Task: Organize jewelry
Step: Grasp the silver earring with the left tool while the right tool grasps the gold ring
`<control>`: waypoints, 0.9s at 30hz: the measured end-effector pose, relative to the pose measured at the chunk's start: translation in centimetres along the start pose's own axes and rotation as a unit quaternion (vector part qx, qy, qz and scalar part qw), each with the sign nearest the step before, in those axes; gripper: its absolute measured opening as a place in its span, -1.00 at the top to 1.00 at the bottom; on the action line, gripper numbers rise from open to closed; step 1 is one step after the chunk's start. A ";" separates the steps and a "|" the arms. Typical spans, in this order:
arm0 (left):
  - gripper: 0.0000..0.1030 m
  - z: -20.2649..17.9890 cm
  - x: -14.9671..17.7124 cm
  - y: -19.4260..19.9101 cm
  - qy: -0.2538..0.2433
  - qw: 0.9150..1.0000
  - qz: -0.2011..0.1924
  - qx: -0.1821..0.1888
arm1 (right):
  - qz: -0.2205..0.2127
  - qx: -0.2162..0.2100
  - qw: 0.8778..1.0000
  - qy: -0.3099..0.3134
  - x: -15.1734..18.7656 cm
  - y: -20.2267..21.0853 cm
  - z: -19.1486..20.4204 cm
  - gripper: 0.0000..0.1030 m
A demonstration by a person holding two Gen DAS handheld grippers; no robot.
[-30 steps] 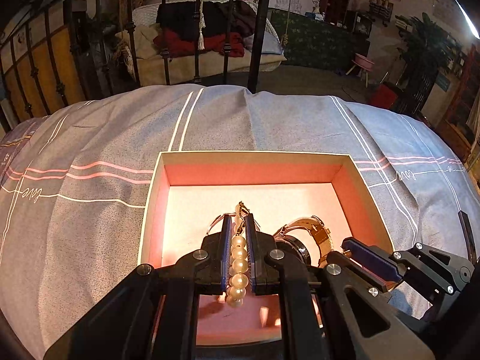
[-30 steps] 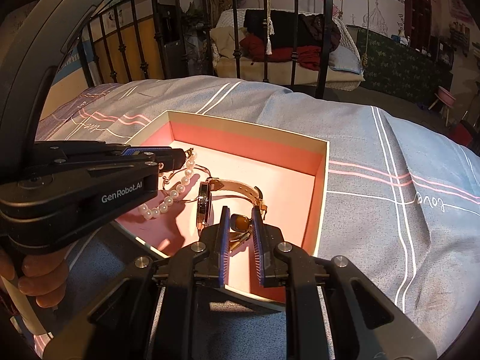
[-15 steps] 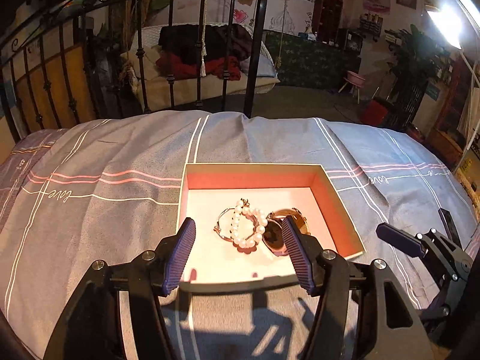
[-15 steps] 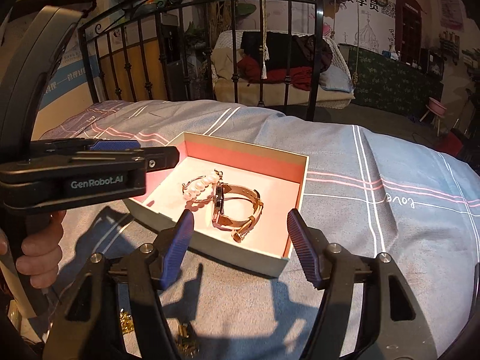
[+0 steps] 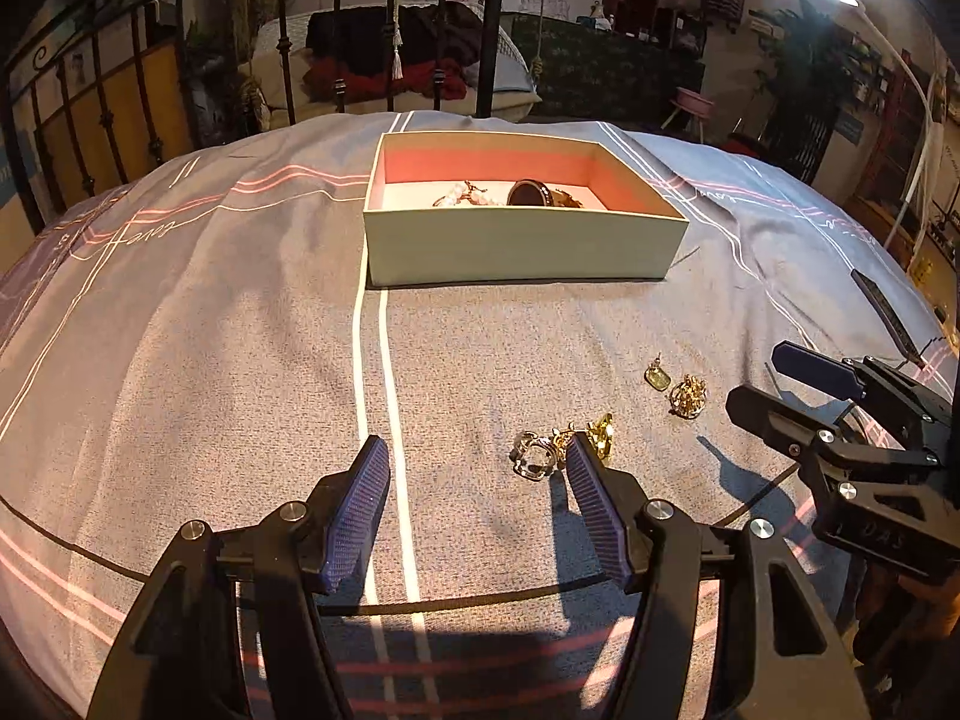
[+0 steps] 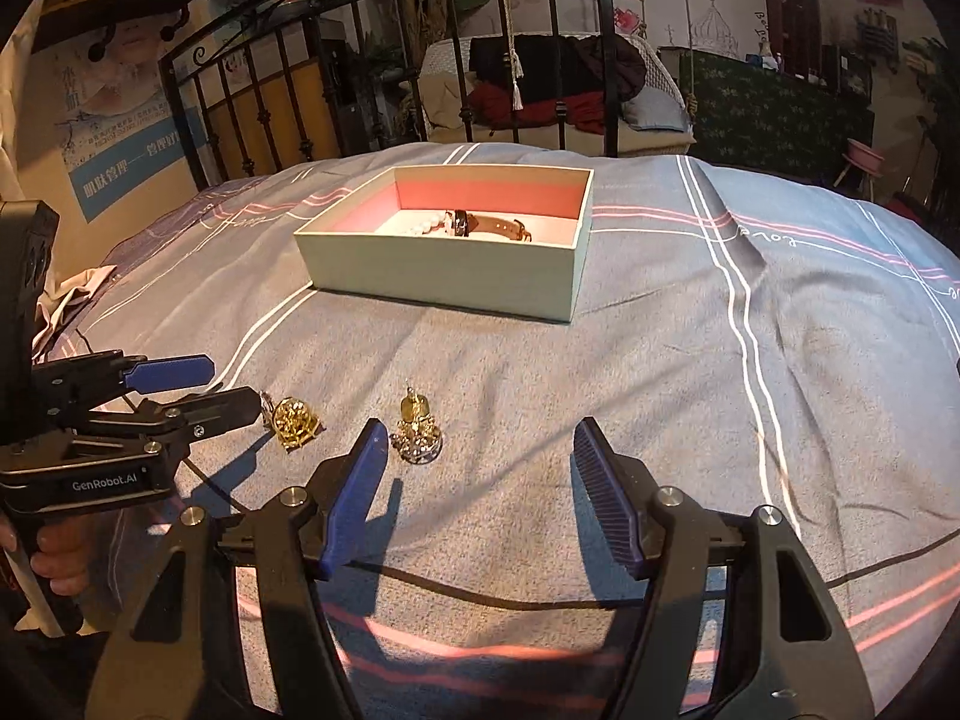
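- Nearest the cameras: left gripper (image 5: 477, 468) has its jaws spread wide with nothing between the pads, only grey bedspread (image 5: 240, 372) and its double white stripe.
- Right gripper (image 6: 474, 450) is the same: jaws apart, nothing held, bare bedspread between the blue pads.
- Both grippers' jaws were just opening; nothing sits between either pair.
- A hand (image 6: 57, 546) wraps the left gripper's handle, seen at the left edge of the right wrist view.
- Just ahead of the left gripper's right pad: clear ring-shaped piece (image 5: 533, 455) touching a gold ornament (image 5: 600, 433), both lying on the bedspread.
- Further right, near the right gripper's tips in the left view: small green-stone earring (image 5: 657, 375) just beside a gold filigree piece (image 5: 687, 396).
- In the right wrist view the filigree piece sits just past that gripper's left pad, the gold ornament near the left gripper's tips.
- Mid-distance: open box (image 5: 516, 246), pale outside, pink lining, sitting on the bedspread well apart from the loose pieces.
- Inside the box: pearl bracelet (image 5: 465, 197) on the left, watch (image 5: 531, 193) just beside it on the right; the near wall hides their lower parts.
- Far: black iron bed rail (image 5: 492, 30), then a cluttered room behind it.
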State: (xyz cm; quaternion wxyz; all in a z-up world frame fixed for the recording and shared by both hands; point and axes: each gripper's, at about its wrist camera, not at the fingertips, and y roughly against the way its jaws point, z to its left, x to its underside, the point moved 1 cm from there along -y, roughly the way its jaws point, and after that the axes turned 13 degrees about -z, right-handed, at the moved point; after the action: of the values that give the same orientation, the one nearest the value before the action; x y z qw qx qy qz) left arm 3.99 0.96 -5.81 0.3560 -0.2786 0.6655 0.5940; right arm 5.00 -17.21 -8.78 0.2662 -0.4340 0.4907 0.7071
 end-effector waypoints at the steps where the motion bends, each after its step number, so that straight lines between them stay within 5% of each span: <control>1: -0.16 -0.3 -0.1 -0.1 -0.006 1.000 -0.001 0.001 | 0.002 -0.001 1.000 0.000 0.1 0.0 0.1 -0.26; 8: -0.15 -3.0 0.2 -0.6 -0.056 0.998 -0.008 0.018 | 0.011 0.003 1.000 0.007 0.1 -0.2 0.2 -0.26; 18: -0.15 0.3 1.0 -0.4 -0.018 1.000 0.003 -0.012 | 0.037 0.001 0.999 0.023 -0.1 -2.1 0.7 0.03; 27: -0.15 -0.1 1.0 -0.1 -0.020 1.000 0.000 0.013 | 0.039 -0.014 0.999 0.020 -0.2 -2.1 0.8 0.04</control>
State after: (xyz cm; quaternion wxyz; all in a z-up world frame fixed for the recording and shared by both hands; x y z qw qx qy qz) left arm 3.46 0.95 -6.67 0.3726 -0.2621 0.6663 0.5904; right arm 6.49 -15.65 -9.45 0.2227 -0.4319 0.5027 0.7149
